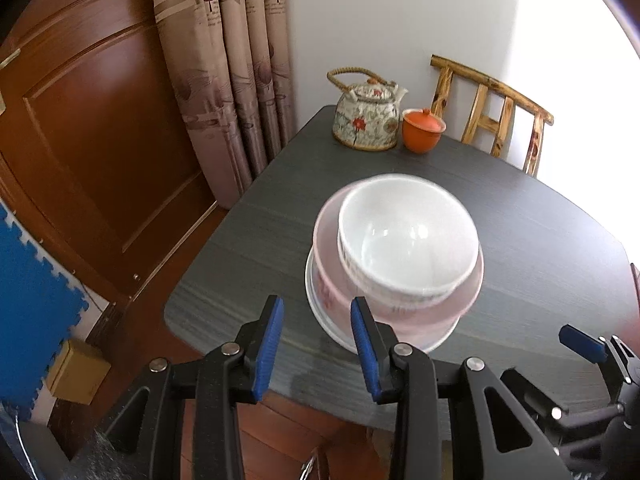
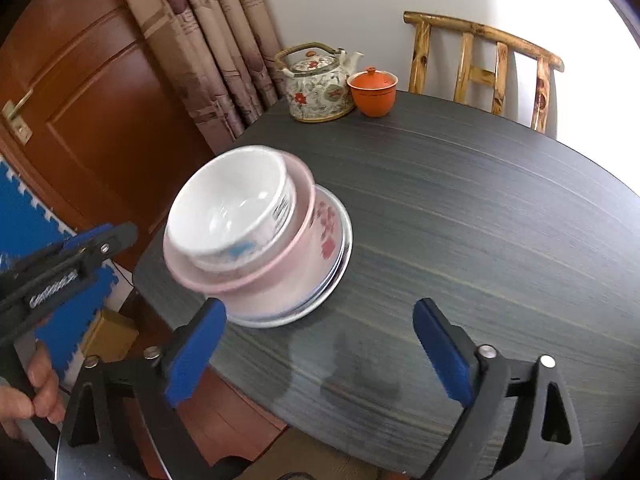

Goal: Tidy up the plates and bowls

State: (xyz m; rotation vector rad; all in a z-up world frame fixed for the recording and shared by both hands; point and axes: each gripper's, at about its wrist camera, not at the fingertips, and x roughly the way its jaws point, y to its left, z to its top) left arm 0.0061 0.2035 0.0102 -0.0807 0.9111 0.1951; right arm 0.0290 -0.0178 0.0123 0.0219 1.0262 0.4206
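Observation:
A white bowl (image 1: pixel 408 240) sits nested in a pink bowl (image 1: pixel 404 316), which stands on white plates (image 1: pixel 320 304) on the dark table (image 1: pixel 540 240). The same stack shows in the right wrist view: white bowl (image 2: pixel 232 208), pink bowl (image 2: pixel 280 272), plates (image 2: pixel 340 256). My left gripper (image 1: pixel 316 348) is open and empty, just short of the stack's near left side. My right gripper (image 2: pixel 320 348) is open and empty, near the table's front edge, right of the stack. Each gripper shows in the other's view: the right one (image 1: pixel 580 344), the left one (image 2: pixel 96 240).
A flowered teapot (image 1: pixel 366 114) and an orange lidded cup (image 1: pixel 422 130) stand at the table's far edge. A wooden chair (image 1: pixel 496 116) is behind the table. A wooden door (image 1: pixel 80 120), curtains (image 1: pixel 232 60) and blue foam mat (image 1: pixel 28 300) are to the left.

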